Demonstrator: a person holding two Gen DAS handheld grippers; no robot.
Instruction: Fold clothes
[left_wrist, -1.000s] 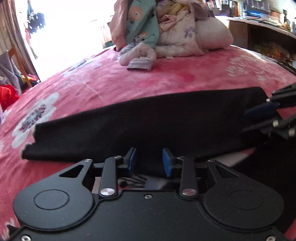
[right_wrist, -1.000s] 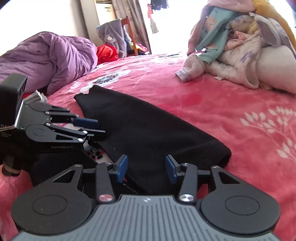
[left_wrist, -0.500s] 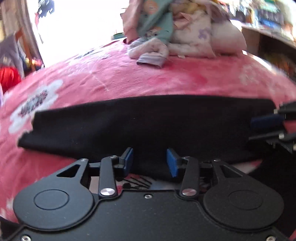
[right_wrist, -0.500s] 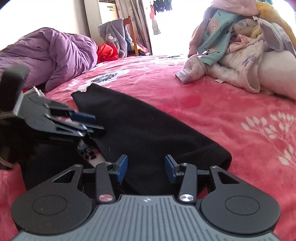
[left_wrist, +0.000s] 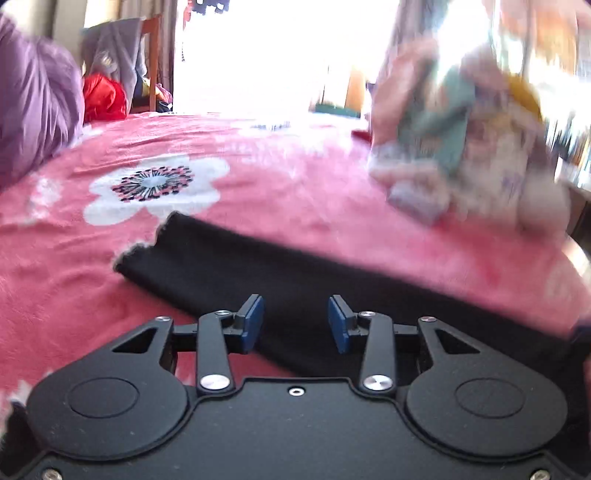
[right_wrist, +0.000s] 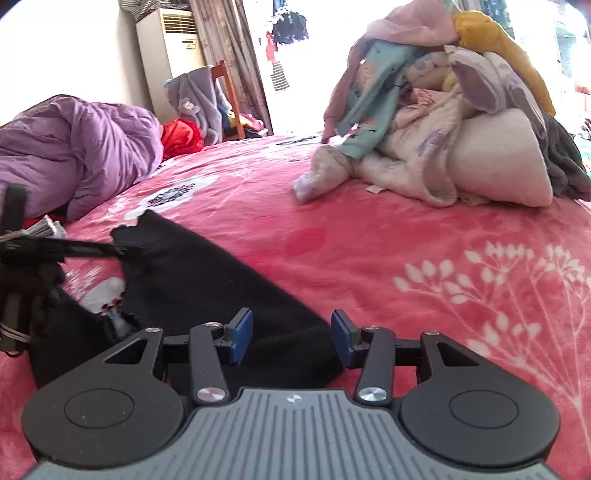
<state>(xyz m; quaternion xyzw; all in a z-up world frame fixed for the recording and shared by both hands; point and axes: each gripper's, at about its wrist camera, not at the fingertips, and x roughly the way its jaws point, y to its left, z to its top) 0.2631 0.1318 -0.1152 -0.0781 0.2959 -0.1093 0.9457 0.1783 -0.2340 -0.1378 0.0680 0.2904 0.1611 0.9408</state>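
A black garment (left_wrist: 280, 273) lies flat as a long strip on the pink flowered bedspread (left_wrist: 92, 295); it also shows in the right wrist view (right_wrist: 207, 280). My left gripper (left_wrist: 295, 323) is open and empty over the garment's near edge, toward its frayed left end (left_wrist: 147, 251). My right gripper (right_wrist: 291, 336) is open and empty above the garment's folded right end (right_wrist: 310, 350). The left gripper (right_wrist: 122, 251) shows blurred at the left of the right wrist view, near the far corner of the garment.
A heap of unfolded clothes (right_wrist: 436, 122) sits at the back right of the bed. A purple duvet (right_wrist: 74, 147) lies at the left. A chair with clothes (right_wrist: 207, 99) and an air conditioner (right_wrist: 170, 51) stand behind the bed.
My left gripper has swung left along the garment toward its frayed end, so its view is blurred. My right gripper has shifted forward over the folded right end. Both jaws stay open.
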